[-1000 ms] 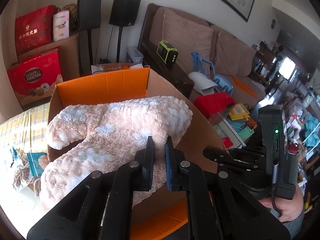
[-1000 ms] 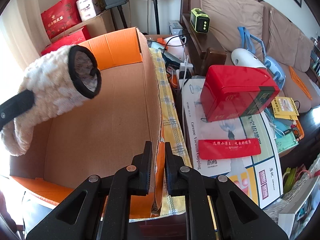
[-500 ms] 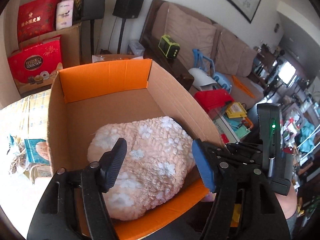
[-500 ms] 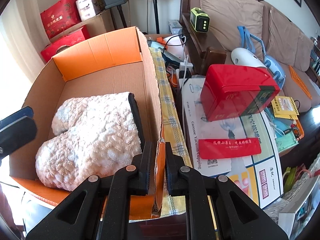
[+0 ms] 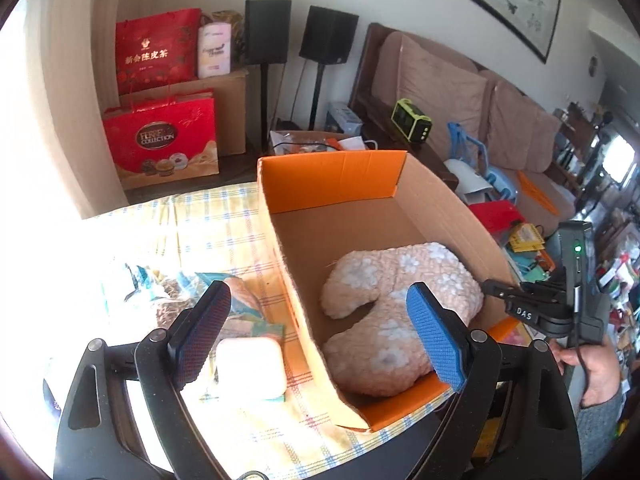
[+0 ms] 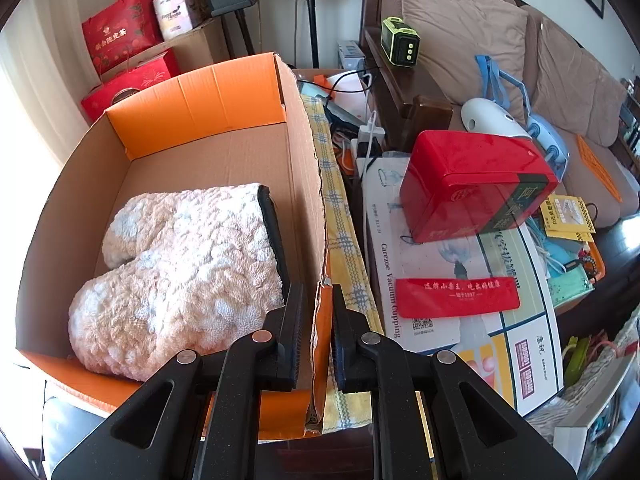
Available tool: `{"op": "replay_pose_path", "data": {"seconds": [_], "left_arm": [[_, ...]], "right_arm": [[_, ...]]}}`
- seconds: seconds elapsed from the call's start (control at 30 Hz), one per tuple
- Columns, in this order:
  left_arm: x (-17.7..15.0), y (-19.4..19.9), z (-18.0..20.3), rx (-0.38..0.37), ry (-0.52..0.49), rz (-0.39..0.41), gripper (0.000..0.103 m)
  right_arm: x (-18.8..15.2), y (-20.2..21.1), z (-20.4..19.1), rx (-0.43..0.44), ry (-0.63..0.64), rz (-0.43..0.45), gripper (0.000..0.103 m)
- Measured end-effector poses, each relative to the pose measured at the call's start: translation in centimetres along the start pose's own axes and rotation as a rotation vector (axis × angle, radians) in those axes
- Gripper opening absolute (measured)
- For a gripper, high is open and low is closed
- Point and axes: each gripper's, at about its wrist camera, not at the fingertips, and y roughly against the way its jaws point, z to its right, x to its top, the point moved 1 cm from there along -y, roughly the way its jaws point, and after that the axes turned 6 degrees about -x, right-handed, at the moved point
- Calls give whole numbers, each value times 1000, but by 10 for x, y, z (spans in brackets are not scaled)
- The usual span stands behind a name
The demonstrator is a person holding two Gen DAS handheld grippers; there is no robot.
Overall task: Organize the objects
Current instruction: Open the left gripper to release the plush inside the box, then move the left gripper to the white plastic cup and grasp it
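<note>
Spreading wider with nothing between its jaws, the left claw (image 5: pixel 316 332) hangs over the near wall of the orange-lined cardboard box (image 5: pixel 288 264), where the fluffy pink mitten (image 5: pixel 400 312) already lies, while the right claw (image 6: pixel 317 336) pinches the box's right wall, leaving the pale rounded case (image 5: pixel 251 364) and packets on the checked cloth (image 5: pixel 224 224) to gather, with free box floor behind.

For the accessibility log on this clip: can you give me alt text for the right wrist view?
The right gripper is shut on the near corner wall of an open cardboard box holding a fluffy cream mitten. Right of the box, a red tin sits among clutter before a brown sofa.
</note>
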Motion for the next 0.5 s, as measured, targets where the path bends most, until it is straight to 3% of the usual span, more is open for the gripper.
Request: {"op": "replay_pose_path", "data": {"seconds": [0.2,0.33,0.5], "left_arm": [[-14,12,-17,96,-7,20,90],[-23,19,-31,113,-13,36,98],[-33,19,-63,164,25,11,99]], "right_arm": [[0,1,0,-4,-2,8,12],[-1,2,0,-12,-2,15,12],[-2,2,0,-12,0,16,12]]}}
